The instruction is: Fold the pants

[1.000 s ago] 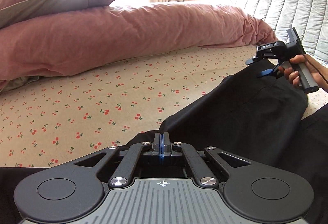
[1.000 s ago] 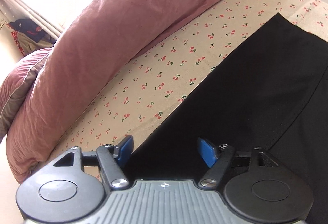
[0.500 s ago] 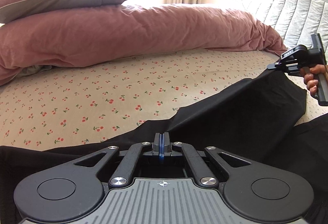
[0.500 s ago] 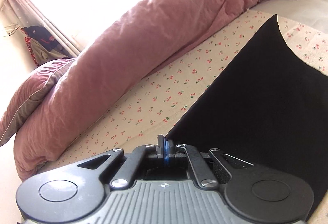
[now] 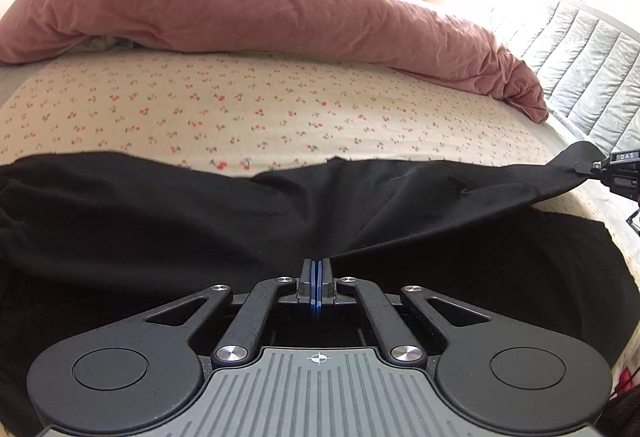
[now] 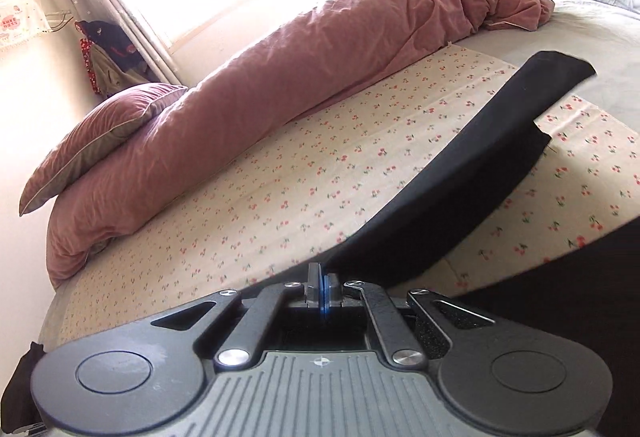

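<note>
The black pants (image 5: 168,221) lie stretched sideways across the cherry sheet (image 5: 280,109) (long way left to right), pinched tight by the left gripper (image 5: 317,287) and right gripper (image 6: 323,293).

Black linkage arms, silver screws, blue fingers (image 5: 316,273), ribbed grey housing

The bed is viewed low and close from each gripper, facing the far pink duvet (image 5: 280,21). The cherry-print sheet (image 6: 304,173) and duvet are shared by both views.
</note>
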`<state>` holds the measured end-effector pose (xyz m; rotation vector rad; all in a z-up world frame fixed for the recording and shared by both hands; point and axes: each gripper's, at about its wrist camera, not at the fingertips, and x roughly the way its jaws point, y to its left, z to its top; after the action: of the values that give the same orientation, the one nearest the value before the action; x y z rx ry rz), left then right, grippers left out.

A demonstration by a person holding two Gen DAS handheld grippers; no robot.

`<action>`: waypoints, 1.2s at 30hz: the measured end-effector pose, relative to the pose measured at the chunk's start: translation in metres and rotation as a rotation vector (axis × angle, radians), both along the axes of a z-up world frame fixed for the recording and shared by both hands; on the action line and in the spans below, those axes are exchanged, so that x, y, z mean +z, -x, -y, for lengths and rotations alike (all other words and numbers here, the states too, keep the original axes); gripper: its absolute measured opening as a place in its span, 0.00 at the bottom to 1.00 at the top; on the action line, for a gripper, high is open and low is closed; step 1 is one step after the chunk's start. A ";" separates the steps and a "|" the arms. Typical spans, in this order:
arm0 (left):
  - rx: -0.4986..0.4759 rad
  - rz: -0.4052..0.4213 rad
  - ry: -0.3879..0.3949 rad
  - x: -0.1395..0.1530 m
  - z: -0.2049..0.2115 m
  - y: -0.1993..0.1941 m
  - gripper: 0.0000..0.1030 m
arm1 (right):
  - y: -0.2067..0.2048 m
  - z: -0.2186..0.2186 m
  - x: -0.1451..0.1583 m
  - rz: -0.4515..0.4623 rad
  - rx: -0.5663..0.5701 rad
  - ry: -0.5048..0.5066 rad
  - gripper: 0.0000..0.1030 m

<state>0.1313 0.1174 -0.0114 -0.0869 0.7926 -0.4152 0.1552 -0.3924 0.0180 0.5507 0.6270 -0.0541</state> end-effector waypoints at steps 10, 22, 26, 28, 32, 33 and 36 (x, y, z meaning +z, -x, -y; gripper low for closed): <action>0.034 -0.114 -0.005 -0.029 -0.016 0.039 0.03 | 0.044 -0.010 -0.053 -0.160 0.020 0.064 0.02; 0.458 0.071 0.131 -0.027 -0.111 0.048 0.48 | 0.047 -0.017 -0.071 -0.098 0.083 0.019 0.43; 0.580 0.089 0.199 -0.035 -0.136 0.034 0.46 | 0.046 -0.019 -0.071 -0.086 0.085 0.009 0.44; 0.604 0.103 0.214 -0.039 -0.141 0.028 0.43 | 0.050 -0.017 -0.073 -0.078 0.083 -0.002 0.44; 0.613 0.130 0.214 -0.040 -0.138 0.015 0.25 | 0.052 -0.016 -0.076 -0.058 0.069 -0.013 0.21; 0.628 0.145 0.174 -0.038 -0.135 0.014 0.10 | 0.052 -0.016 -0.075 -0.056 0.065 -0.007 0.09; 0.655 0.163 0.105 -0.023 -0.129 0.019 0.00 | 0.058 -0.016 -0.063 -0.046 0.041 -0.004 0.02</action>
<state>0.1123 0.2463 -0.0347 -0.3936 0.5407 0.1569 0.0976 -0.3763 -0.0454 0.5412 0.6831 -0.0267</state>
